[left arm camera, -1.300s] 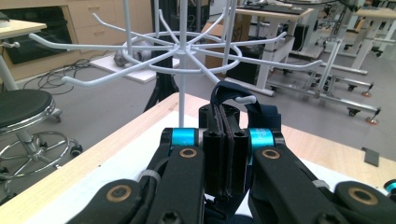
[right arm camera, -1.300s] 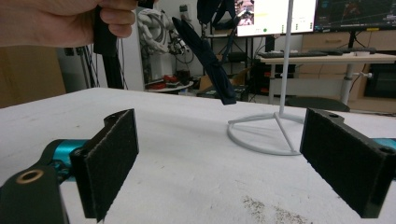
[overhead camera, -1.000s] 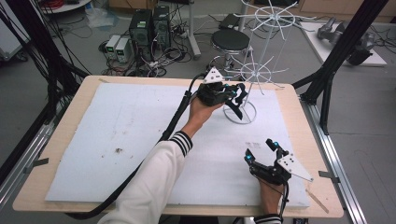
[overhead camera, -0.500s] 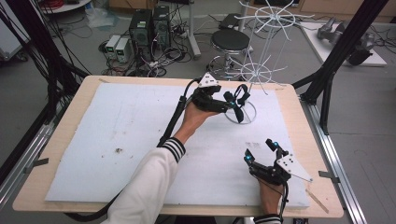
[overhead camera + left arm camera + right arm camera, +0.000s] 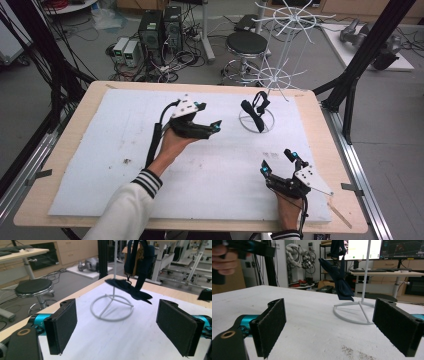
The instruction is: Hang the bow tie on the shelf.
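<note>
A dark blue cloth band (image 5: 255,112) hangs from a low arm of a white wire stand (image 5: 272,80), above the stand's ring base at the back of the white sheet. My left gripper (image 5: 210,116) is held left of the stand, clear of the band. Its jaws have just been opening and stand open with nothing between them. In the left gripper view the band (image 5: 130,287) and ring base (image 5: 111,307) lie ahead of the open pads (image 5: 62,325). My right gripper (image 5: 277,161) rests open near the front right, facing the band (image 5: 339,282).
A white sheet (image 5: 125,145) covers the wooden table (image 5: 65,145). Behind the table stand a black stool (image 5: 245,44) and computer boxes (image 5: 160,25). Black frame posts (image 5: 365,60) rise at the right and left. The left hand (image 5: 222,262) appears in the right gripper view.
The left gripper has let go of the cloth band, which now hangs on the stand. That gripper has drawn back leftward and toward the person. The right gripper has stayed put.
</note>
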